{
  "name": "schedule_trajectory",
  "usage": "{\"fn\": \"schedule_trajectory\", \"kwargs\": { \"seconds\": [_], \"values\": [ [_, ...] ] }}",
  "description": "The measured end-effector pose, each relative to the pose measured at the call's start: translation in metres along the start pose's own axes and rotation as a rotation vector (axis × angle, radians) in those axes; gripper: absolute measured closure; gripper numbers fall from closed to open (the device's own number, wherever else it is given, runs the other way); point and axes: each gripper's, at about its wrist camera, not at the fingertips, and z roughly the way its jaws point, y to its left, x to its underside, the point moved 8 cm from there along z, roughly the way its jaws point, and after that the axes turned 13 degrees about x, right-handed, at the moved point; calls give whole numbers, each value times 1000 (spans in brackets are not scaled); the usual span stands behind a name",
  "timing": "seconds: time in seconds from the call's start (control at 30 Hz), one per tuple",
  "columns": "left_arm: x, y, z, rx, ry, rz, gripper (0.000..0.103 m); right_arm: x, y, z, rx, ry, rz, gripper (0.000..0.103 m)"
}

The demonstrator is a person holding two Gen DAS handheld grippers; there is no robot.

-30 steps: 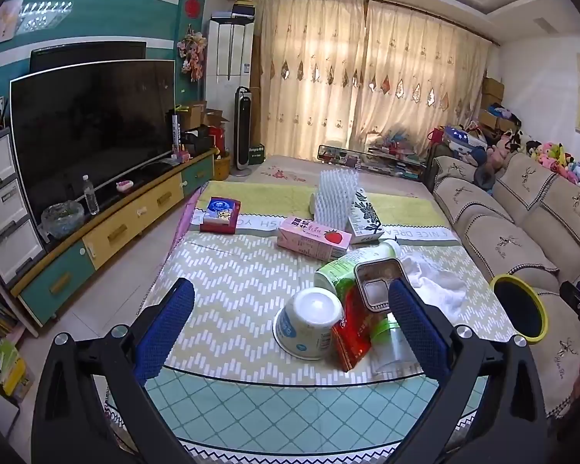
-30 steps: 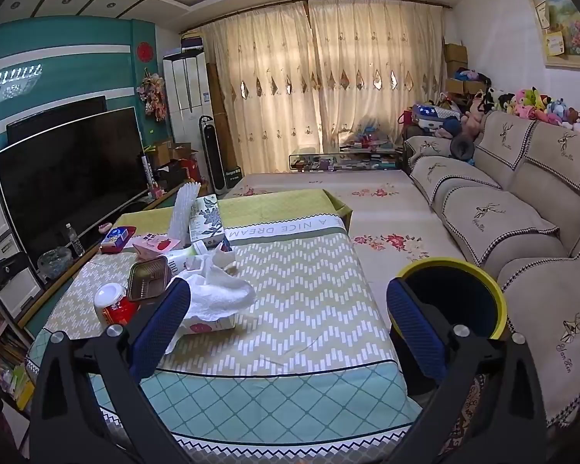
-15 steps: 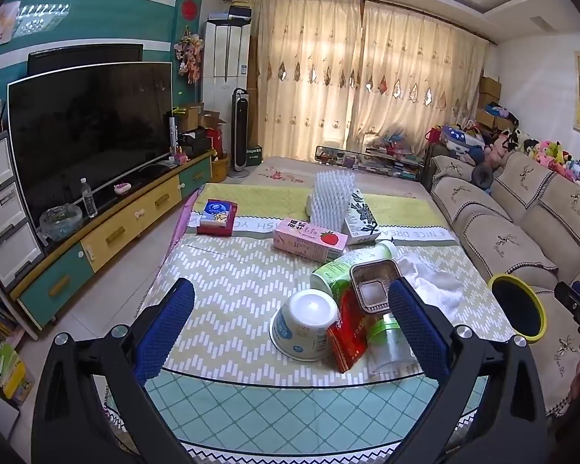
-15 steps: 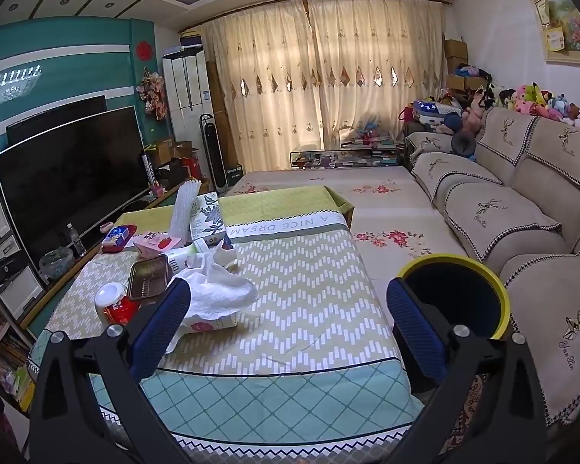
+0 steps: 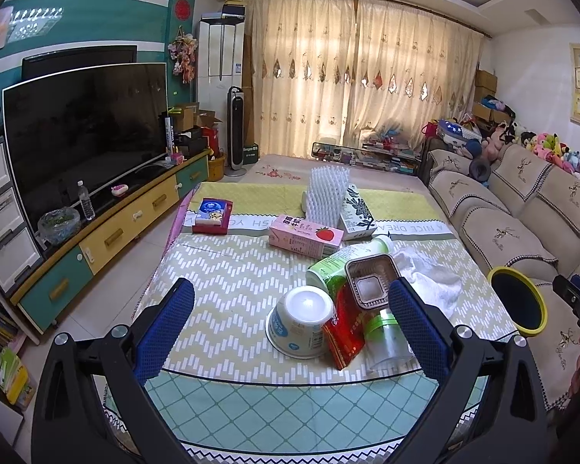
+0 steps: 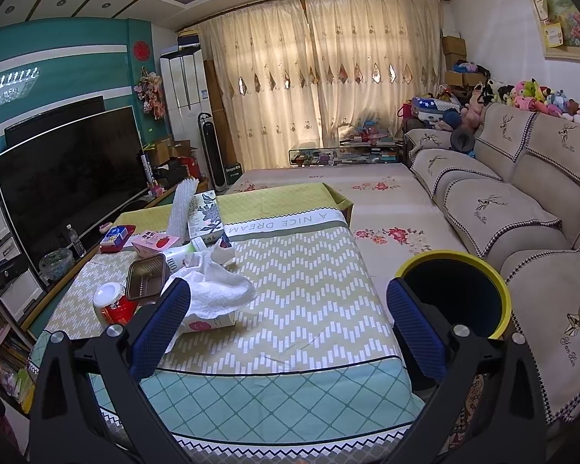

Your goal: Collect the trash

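Trash lies on the cloth-covered table (image 5: 228, 270): a tipped white paper bowl (image 5: 301, 321), a red packet (image 5: 346, 326), a clear cup with a green lid (image 5: 386, 338), a small metal tin (image 5: 369, 280), a green-labelled bottle (image 5: 340, 261), a pink strawberry carton (image 5: 305, 236) and a crumpled white tissue (image 6: 216, 290). A yellow-rimmed dark bin (image 6: 452, 290) stands between table and sofa. My left gripper (image 5: 290, 328) is open and empty, just short of the bowl pile. My right gripper (image 6: 288, 323) is open and empty over the table's near right part, the bin by its right finger.
A floral carton (image 5: 357, 210), white spiky foam sleeve (image 5: 326, 197) and red-blue box (image 5: 212, 216) sit at the far end. A TV (image 5: 85, 135) on a low cabinet is left. A beige sofa (image 6: 522, 201) runs along the right.
Both views have shifted slightly; the left gripper has pulled back and up a little from the pile. Nothing was taken hold of and both jaws stay open.
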Motion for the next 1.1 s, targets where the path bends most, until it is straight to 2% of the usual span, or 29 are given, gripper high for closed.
{"fn": "schedule_trajectory", "kwargs": {
  "seconds": [1.1],
  "values": [
    [5, -4, 9, 10, 33, 12, 4, 3, -2, 2, -2, 12, 5, 6]
  ]
}}
